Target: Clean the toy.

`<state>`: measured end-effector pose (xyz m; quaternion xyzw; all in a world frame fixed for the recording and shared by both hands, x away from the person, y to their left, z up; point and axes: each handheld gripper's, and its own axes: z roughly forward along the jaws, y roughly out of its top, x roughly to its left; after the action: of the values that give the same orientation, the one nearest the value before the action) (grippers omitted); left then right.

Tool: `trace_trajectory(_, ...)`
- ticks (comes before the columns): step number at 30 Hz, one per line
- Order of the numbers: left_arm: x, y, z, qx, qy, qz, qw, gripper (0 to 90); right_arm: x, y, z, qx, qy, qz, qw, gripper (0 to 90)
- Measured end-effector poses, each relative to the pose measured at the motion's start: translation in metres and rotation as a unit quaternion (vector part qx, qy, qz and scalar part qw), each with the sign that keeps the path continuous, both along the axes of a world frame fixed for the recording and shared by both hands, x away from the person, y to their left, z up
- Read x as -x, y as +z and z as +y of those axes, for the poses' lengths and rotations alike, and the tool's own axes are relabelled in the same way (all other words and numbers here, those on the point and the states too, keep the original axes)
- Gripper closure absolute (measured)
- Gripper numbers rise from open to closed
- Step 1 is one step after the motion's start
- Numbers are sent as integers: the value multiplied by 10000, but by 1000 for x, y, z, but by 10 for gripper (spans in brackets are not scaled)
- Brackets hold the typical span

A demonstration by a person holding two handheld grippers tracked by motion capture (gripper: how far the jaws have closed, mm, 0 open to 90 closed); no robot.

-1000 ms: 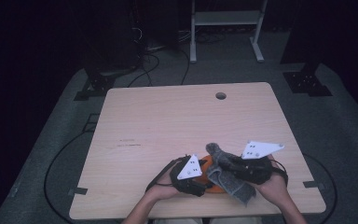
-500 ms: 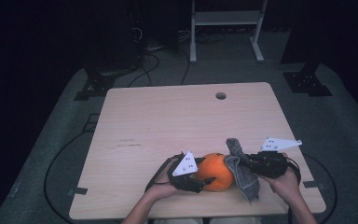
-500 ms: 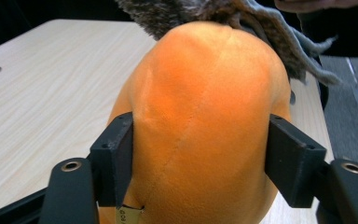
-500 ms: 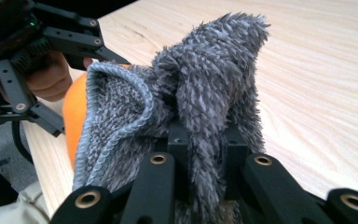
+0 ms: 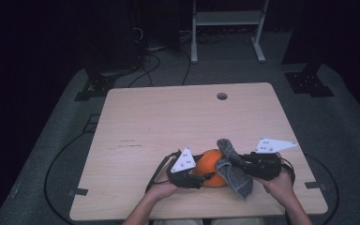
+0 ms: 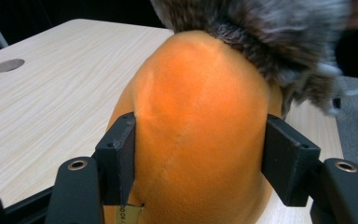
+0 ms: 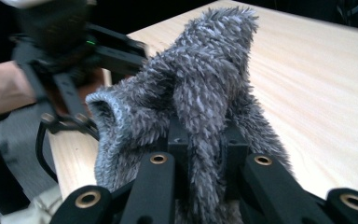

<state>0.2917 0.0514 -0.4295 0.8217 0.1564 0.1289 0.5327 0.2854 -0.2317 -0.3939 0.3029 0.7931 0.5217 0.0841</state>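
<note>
high view: left gripper (image 5: 201, 177) is bracketing the orange plush ball (image 5: 212, 168) at the near edge of the table (image 5: 168, 122); right gripper (image 5: 236, 161) is bringing the grey fuzzy sock (image 5: 233, 171) against the ball's right side.
left gripper view: jaws have just been closing with the orange plush ball (image 6: 200, 135) between them; both pads are touching its flanks, so it is clamped. The grey fuzzy sock (image 6: 261, 32) is draping over the ball's far top.
right gripper view: jaws are clenched on a fold of the grey fuzzy sock (image 7: 200, 107), with its open cuff sagging to the left.
step: probably pulling the sock over the ball, start only.
next: likely needs the cuff opened and hooked over the ball while the left gripper is holding it steady.
</note>
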Motion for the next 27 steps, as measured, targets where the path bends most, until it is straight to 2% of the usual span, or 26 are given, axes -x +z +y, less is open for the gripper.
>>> trace_trajectory(5,0,6,6,100,61,-50,9999,357,-10,-14,-20,100,-459,251,9986,783)
trace_trajectory(8,0,9,6,-50,179,-219,9996,360,-6,-4,-16,-162,-343,110,9992,784)
trace_trajectory(10,0,8,6,-22,178,-192,9997,360,0,8,-4,-256,-131,-43,9996,783)
trace_trajectory(11,1,9,5,-33,173,-207,9996,361,2,14,4,-252,-3,-140,9996,783)
trace_trajectory(13,3,11,4,-42,171,-298,9994,363,5,21,22,-86,165,-305,9994,783)
trace_trajectory(15,5,16,8,-5,259,-400,9989,366,3,25,33,-16,218,-397,9990,783)
trace_trajectory(18,1,24,22,130,404,-417,9982,368,-7,24,33,-134,116,-341,9993,784)
trace_trajectory(21,-2,25,28,85,564,-451,9974,364,-20,16,30,-9,-108,-157,9998,784)
trace_trajectory(23,-5,24,30,50,712,-450,9964,363,-25,13,30,-33,-192,-96,9998,783)
trace_trajectory(27,-8,17,22,-158,1098,-705,9913,360,-36,17,38,-177,-308,-81,9993,783)
